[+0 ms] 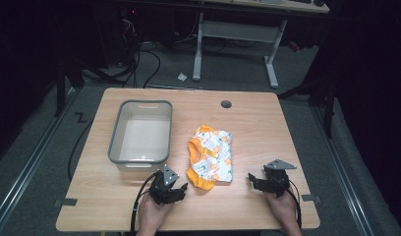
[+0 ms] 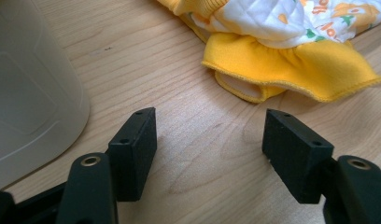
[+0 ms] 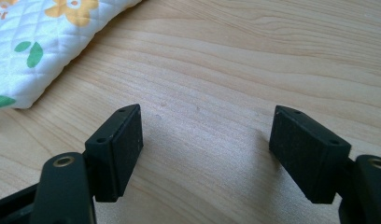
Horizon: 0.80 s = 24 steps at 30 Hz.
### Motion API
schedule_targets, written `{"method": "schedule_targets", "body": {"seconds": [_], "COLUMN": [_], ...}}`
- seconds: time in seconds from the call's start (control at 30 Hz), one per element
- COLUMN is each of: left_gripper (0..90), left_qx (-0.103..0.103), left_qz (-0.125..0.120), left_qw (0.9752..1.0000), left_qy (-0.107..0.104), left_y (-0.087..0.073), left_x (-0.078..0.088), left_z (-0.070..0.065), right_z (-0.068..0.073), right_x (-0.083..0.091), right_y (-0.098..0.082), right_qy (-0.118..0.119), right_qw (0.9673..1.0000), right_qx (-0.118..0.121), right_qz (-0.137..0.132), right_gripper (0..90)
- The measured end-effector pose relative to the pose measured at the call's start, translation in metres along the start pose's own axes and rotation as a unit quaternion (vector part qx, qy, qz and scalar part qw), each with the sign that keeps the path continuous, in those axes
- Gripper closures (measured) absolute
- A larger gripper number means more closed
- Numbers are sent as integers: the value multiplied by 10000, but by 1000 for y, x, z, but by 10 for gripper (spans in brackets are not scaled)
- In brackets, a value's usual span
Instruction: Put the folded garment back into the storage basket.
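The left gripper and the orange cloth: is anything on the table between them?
No. In the left gripper view, bare wood lies between the open left gripper and the orange cloth. The grey tub stands off to the side.

No legible txt. Orange lettering on garment (image 2: pixel 291 28) cut off at frame edge, can't read.

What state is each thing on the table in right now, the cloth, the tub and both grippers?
folded garment: folded, flat on the table, untouched
grey tub: upright, empty
left gripper: open, nothing between its jaws
right gripper: open, nothing between its jaws
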<state>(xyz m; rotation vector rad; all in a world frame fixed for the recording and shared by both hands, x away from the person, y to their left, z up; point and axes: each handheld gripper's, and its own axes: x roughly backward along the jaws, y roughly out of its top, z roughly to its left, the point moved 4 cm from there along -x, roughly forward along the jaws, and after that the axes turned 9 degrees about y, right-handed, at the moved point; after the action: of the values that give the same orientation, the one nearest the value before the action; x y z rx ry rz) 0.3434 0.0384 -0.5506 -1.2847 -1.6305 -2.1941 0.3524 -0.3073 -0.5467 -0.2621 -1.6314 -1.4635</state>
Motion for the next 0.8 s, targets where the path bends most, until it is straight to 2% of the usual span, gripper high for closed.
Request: {"method": "schedule_targets", "body": {"seconds": [0.5,0.8], "left_gripper": [348,300], "left_qx": [1,-6], "left_qz": [-4,23], "left_qw": [10000,10000], "left_qy": [4,-5], "left_y": [0,1], "left_x": [0,-1], "left_z": [0,-2], "right_z": [0,0], "right_x": [0,0], "right_y": [0,0], "right_qy": [-1,0], "right_qw": [10000,10000], "right_qx": [0,-2], "right_qz": [0,0], "right_gripper": [259,259]}}
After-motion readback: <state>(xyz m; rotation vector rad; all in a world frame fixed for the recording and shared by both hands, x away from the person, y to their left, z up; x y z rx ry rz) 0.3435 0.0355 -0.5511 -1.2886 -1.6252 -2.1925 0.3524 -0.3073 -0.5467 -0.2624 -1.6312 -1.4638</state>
